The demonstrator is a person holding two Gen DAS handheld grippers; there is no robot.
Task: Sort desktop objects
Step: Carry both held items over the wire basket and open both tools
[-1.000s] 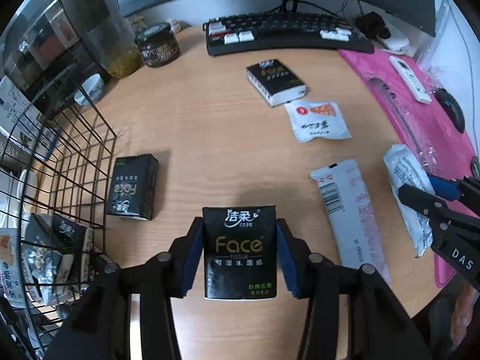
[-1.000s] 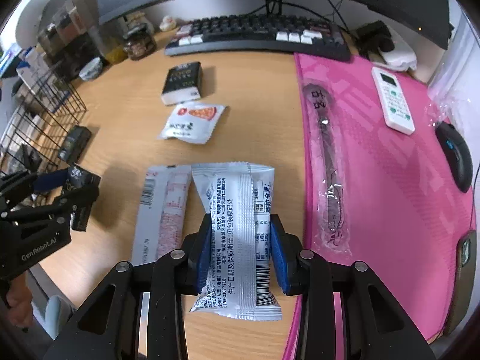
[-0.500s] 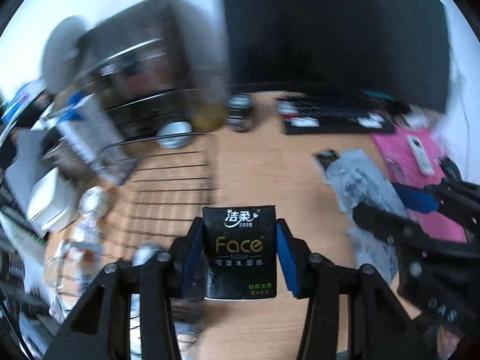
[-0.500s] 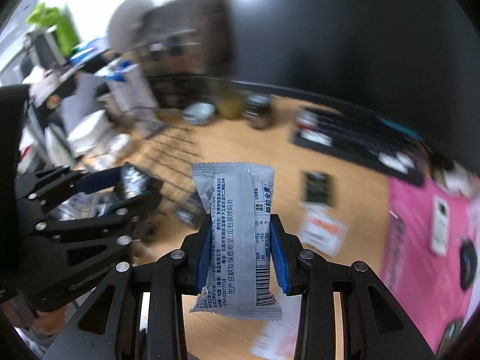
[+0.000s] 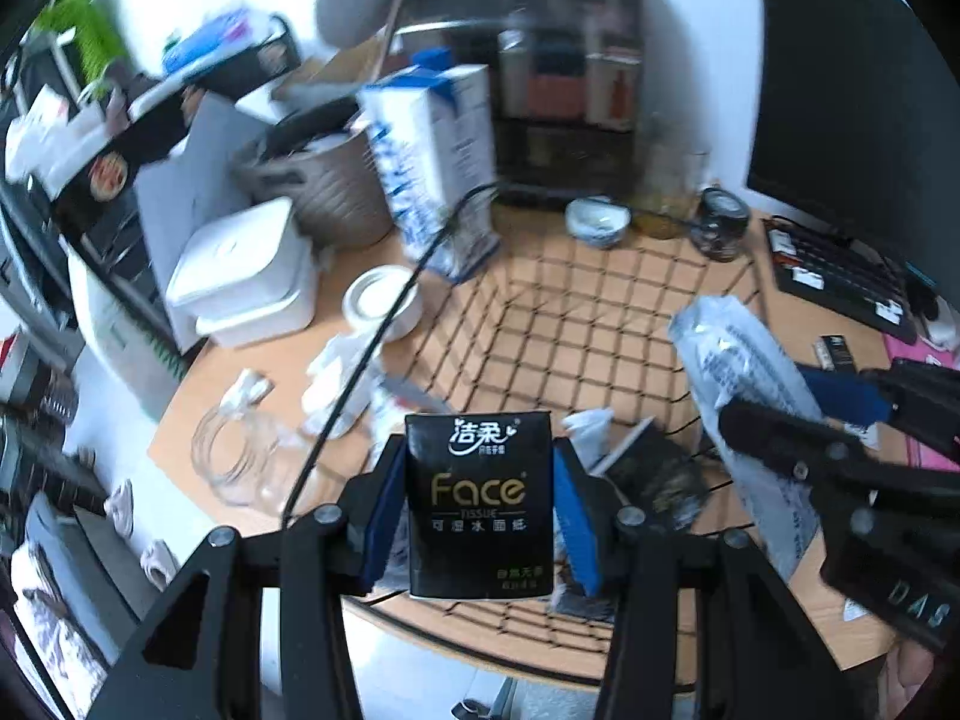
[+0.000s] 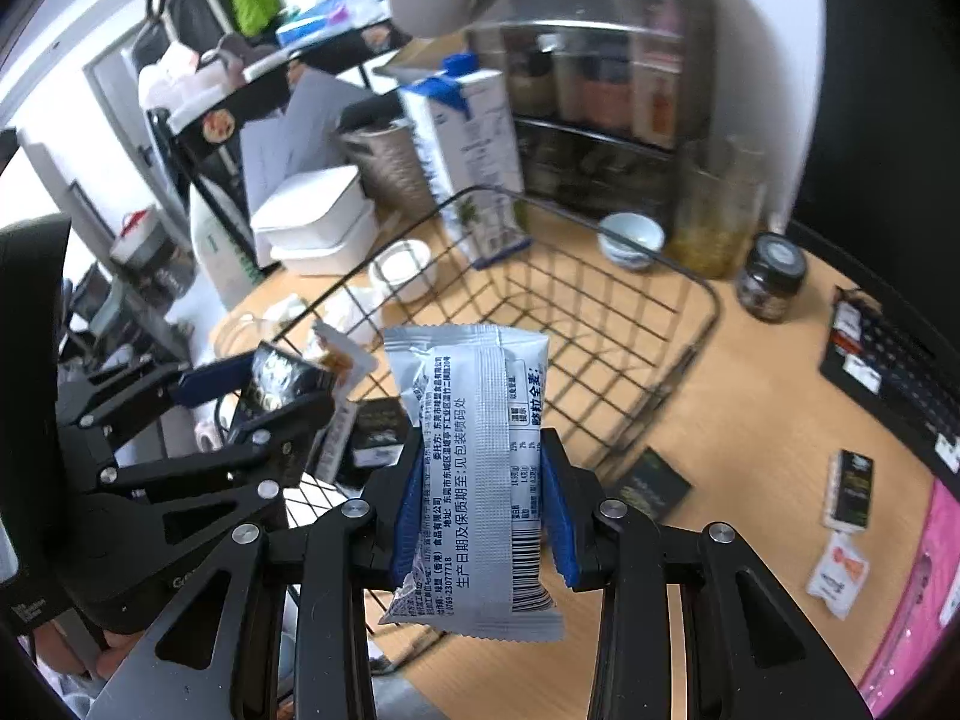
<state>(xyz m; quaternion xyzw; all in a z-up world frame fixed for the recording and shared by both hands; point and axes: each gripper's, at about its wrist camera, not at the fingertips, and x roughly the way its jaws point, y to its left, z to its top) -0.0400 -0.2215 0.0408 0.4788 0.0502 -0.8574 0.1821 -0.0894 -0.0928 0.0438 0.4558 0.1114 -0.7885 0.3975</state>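
Your left gripper (image 5: 479,510) pinches the black tissue pack (image 5: 478,504) above the wire basket (image 6: 711,294); your right gripper (image 6: 480,510) clamps the silver snack packet (image 6: 474,480) (upright) over the basket's near edge.

Motion blur smears the shelf (image 5: 564,90) at the back in both views; nothing on it can be told apart. Tissue pack (image 5: 479,504) hides the basket (image 5: 600,324) floor behind it, and the dark packets (image 5: 654,480) lying there are half covered and blurred. Snack packet (image 6: 474,474) blocks the near rim of the basket. Keyboard (image 6: 888,372) cut off by the fisheye edge. Print on the small pack (image 6: 849,489) and sachet (image 6: 837,573) on the desk too small to read. Pink mat (image 6: 924,618) only a sliver at the edge.
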